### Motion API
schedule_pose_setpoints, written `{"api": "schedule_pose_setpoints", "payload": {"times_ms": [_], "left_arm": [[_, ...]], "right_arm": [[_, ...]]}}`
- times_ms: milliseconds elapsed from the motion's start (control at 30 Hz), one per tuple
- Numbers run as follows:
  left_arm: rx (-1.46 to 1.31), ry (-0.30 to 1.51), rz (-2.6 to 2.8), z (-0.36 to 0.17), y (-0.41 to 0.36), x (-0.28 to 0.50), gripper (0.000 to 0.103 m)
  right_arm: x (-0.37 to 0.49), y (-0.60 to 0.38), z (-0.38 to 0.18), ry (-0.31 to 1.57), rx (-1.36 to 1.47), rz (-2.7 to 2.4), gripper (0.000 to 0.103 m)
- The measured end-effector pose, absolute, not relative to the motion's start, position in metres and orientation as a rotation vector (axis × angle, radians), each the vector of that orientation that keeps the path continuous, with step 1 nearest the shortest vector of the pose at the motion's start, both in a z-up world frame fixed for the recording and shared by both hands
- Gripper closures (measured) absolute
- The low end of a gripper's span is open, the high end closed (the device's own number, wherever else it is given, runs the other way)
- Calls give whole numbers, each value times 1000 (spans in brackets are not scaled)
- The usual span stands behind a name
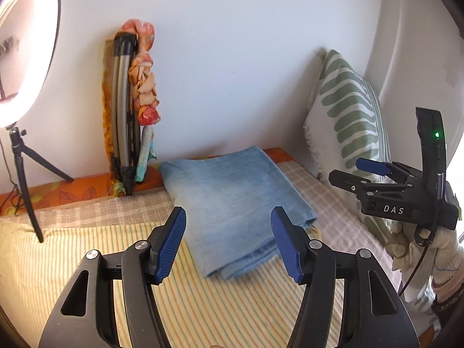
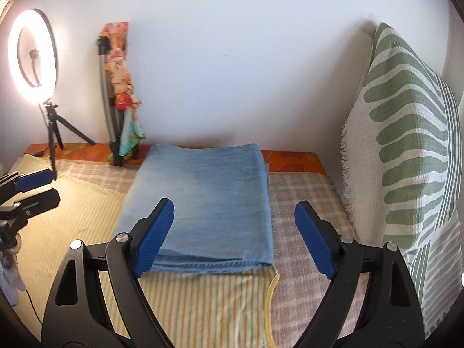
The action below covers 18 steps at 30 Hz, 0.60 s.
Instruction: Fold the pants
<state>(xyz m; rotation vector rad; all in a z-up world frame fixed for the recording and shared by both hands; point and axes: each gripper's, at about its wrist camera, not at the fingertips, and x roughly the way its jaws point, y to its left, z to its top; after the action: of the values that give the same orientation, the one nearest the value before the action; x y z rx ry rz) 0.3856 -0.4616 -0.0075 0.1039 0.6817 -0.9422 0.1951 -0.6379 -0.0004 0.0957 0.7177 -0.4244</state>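
Both grippers: black arms, blue ribbed pads, silver round screws. Left gripper [image 1: 227,243] fills the front of its view. Right gripper [image 1: 352,175], by the green-striped pillow [image 1: 351,113], has white "DAS" letters, a green light, a thin black cable. Hand [image 1: 417,246] under it wears a cream knit glove.

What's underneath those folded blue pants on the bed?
The folded pants lie on a yellow striped cloth at the near end and a beige checked cover farther back. Where the two cloths meet beneath them is covered, so I can't tell what else lies there.
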Motion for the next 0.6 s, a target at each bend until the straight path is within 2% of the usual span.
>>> {"api": "schedule_pose_setpoints", "payload": {"times_ms": [200, 300, 433, 500, 600], "left_arm": [[120, 604, -939, 13, -432, 347, 35], [116, 595, -937, 18, -416, 335, 31], [132, 582, -928, 21, -395, 320, 29], [137, 577, -926, 21, -386, 314, 23], [149, 564, -924, 21, -371, 303, 23]], "right_arm": [[165, -603, 19, 669, 118, -411, 8], [153, -591, 24, 653, 148, -400, 2], [142, -566, 25, 649, 135, -398, 1], [138, -552, 24, 649, 132, -392, 1], [133, -534, 20, 649, 127, -391, 1]]}}
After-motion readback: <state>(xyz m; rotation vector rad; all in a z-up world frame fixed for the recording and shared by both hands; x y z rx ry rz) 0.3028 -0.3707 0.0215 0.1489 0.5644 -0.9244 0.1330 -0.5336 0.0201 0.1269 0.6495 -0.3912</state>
